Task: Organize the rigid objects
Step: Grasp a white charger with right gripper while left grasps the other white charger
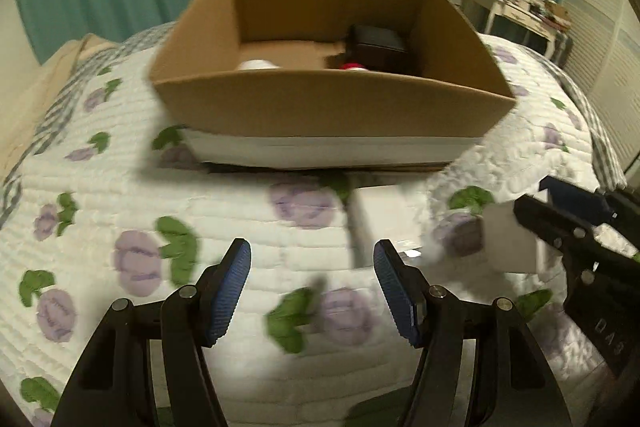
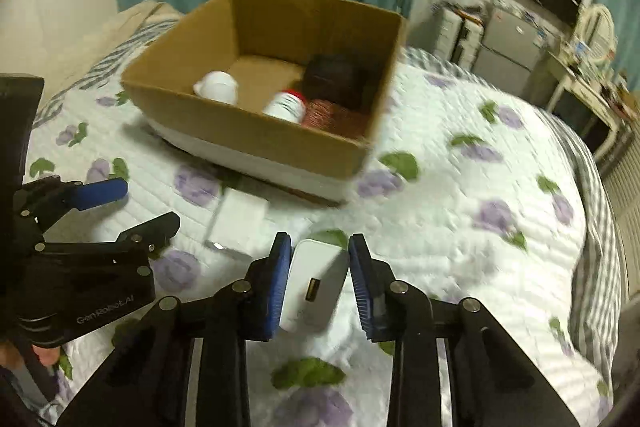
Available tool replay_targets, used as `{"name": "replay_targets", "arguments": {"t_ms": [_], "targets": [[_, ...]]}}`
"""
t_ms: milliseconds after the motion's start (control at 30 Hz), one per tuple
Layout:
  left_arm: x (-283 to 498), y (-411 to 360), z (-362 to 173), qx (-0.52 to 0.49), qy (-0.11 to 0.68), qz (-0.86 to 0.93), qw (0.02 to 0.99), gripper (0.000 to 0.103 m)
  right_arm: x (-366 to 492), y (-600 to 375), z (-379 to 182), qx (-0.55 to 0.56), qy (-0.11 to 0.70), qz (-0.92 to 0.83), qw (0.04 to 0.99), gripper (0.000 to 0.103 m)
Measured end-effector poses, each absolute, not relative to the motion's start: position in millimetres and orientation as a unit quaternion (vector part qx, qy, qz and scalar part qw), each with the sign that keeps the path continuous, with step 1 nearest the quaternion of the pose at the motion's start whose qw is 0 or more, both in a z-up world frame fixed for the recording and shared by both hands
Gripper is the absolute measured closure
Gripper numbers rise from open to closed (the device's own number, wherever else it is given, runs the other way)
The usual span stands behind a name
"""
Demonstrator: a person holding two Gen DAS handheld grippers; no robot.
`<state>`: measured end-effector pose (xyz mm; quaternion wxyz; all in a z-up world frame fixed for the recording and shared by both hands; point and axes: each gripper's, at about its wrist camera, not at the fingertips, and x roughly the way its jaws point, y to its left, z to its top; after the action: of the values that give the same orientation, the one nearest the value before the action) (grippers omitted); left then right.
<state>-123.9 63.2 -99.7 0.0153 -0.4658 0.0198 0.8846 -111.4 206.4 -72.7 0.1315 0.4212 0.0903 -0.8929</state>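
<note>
Right gripper (image 2: pixel 319 279) straddles one white charger (image 2: pixel 314 285); left pad touching, gap at right pad, grip uncertain. Left gripper (image 1: pixel 312 293) wide open, empty, above quilt (image 1: pixel 120 187). One flat white box (image 2: pixel 240 223) on quilt just beyond. Far: one cardboard box (image 2: pixel 256 135) holding four things: white cup (image 2: pixel 218 87), white bottle (image 2: pixel 285 107), red item (image 2: pixel 328 117), black box (image 2: pixel 334 77).
</note>
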Motion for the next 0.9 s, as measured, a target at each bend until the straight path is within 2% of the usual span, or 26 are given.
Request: {"name": "replay_targets", "arguments": {"t_ms": [567, 600, 667, 900], "targets": [[-174.9, 103.1, -141.0, -0.508, 0.037, 0.859, 0.049, 0.036, -125.6, 223.7, -83.7, 0.456, 0.050, -0.877, 0.142, 0.074], [-173.8, 102.9, -140.8, -0.506, 0.037, 0.860, 0.051, 0.039, -125.8, 223.1, -84.2, 0.458, 0.049, -0.876, 0.143, 0.074], [-168.6, 101.0, -139.0, -0.499, 0.036, 0.864, 0.055, 0.056, -126.0, 222.7, -86.0, 0.468, 0.047, -0.870, 0.148, 0.074], [-143.0, 83.5, -123.3, -0.485, 0.021, 0.873, 0.051, 0.059, -125.7, 219.3, -101.0, 0.497, 0.050, -0.854, 0.146, 0.074]]}}
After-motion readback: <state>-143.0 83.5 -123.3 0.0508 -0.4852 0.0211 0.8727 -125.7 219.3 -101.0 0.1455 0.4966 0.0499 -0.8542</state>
